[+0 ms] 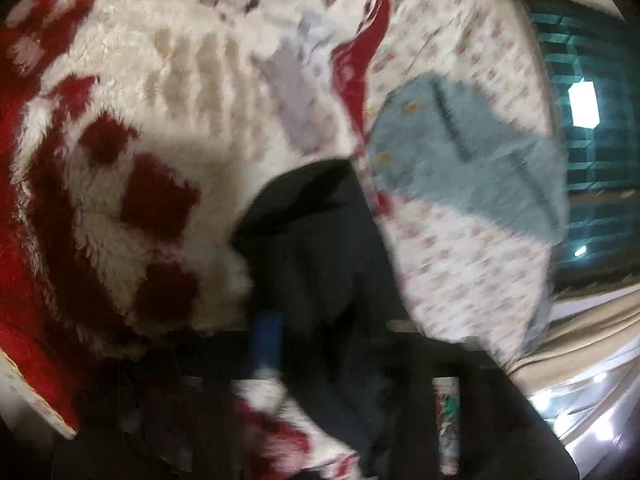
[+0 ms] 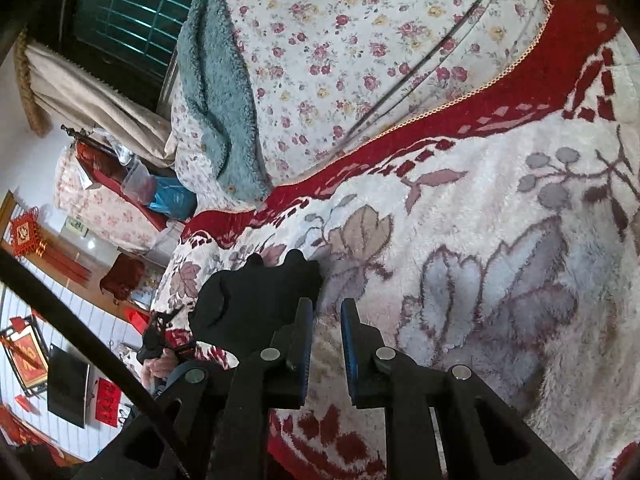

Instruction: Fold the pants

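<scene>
The black pants (image 2: 256,300) lie bunched on the red-and-white plush blanket (image 2: 480,220), just left of my right gripper (image 2: 326,320). Its blue-padded fingers (image 2: 306,332) stand a little apart, with only blanket showing in the gap. The left wrist view is blurred. There the black pants (image 1: 320,248) run down into my left gripper (image 1: 334,320), which is shut on the cloth. One blue pad (image 1: 266,340) shows at the cloth's left edge, and the other finger is hidden under the fabric.
A grey-blue fleece garment (image 2: 212,92) lies on a floral quilt (image 2: 340,60) beyond the blanket. The bed's edge drops off at the left toward a cluttered room, with a curtain (image 2: 88,88) and a green window grille (image 2: 132,8). A hand (image 2: 154,372) shows low left.
</scene>
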{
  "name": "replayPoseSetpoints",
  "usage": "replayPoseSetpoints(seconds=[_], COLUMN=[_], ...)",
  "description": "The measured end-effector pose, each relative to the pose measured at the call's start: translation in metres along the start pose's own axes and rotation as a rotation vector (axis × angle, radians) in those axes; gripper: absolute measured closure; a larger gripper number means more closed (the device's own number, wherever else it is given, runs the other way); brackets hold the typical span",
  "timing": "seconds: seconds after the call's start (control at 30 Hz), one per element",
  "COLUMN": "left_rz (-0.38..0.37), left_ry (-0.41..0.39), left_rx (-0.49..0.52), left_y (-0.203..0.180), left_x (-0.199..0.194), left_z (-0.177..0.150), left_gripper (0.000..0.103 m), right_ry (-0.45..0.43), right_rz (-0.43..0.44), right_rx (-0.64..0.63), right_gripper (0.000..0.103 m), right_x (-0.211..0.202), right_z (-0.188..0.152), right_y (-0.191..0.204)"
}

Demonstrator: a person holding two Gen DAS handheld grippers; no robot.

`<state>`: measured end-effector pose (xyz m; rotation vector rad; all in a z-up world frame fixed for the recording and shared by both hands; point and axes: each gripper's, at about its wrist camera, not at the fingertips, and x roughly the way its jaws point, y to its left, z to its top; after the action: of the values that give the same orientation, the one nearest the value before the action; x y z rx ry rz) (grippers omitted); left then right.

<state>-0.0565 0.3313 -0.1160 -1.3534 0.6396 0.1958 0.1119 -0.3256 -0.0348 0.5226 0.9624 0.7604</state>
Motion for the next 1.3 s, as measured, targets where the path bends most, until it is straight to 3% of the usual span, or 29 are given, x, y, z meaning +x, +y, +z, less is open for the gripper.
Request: replayPoseSetpoints(seconds=[0.07, 0.17, 0.27, 0.4, 0.6, 0.7, 0.77, 0.83, 0.93, 1.1, 1.3], left_rz=[0.012, 0.089, 0.196, 0.282, 0.344, 0.363, 0.38, 0.411, 0.438, 0.477, 0.492], left_ry=[0.005, -0.02, -0.102, -0.218, -0.293, -0.323, -0.35, -0.379, -0.409, -0.448, -0.459], left_rx=[0.017, 0.156, 0.407, 0.721, 1.073, 1.195, 1.246, 1.285, 1.297, 1.316, 1.334], left_y=[0.001, -0.02, -0.061, -0.109, -0.169, -0.184, -0.186, -0.185, -0.185, -0.183, -0.182], left_x=[0.001, -0.004, -0.017, -0.031, -0.024, -0.019, -0.017, -0.015, -0.014, -0.012, -0.011], left_z=[-0.001, -0.005, -0.023, -0.067, -0.138, -0.175, -0.19, -0.201, -0.205, -0.21, -0.212], left_gripper=[0.086, 0.088, 0.088, 0.089, 0.089, 0.089, 0.089, 0.089, 0.089, 0.089, 0.088], right_ry=[-0.007, -0.014, -0.016, 0.012, 0.119, 0.191, 0.239, 0.278, 0.36, 0.452, 0.564], right_rz=[0.005, 0.005, 0.006, -0.016, 0.037, 0.105, 0.121, 0.13, 0.165, 0.175, 0.086], right_rx=[0.019, 0.043, 0.05, 0.008, -0.034, 0.042, 0.032, 0.004, -0.07, -0.475, -0.809], right_gripper=[0.09, 0.09, 0.09, 0.09, 0.089, 0.076, 0.056, 0.049, 0.049, 0.049, 0.049], right_x=[-0.001, -0.002, -0.003, 0.005, 0.059, 0.106, 0.139, 0.165, 0.2, 0.222, 0.247], right_z=[0.001, 0.001, 0.002, 0.003, 0.03, 0.05, 0.057, 0.059, 0.06, 0.052, 0.026], right_y=[-0.003, -0.007, -0.008, 0.004, 0.063, 0.092, 0.114, 0.137, 0.185, 0.308, 0.408])
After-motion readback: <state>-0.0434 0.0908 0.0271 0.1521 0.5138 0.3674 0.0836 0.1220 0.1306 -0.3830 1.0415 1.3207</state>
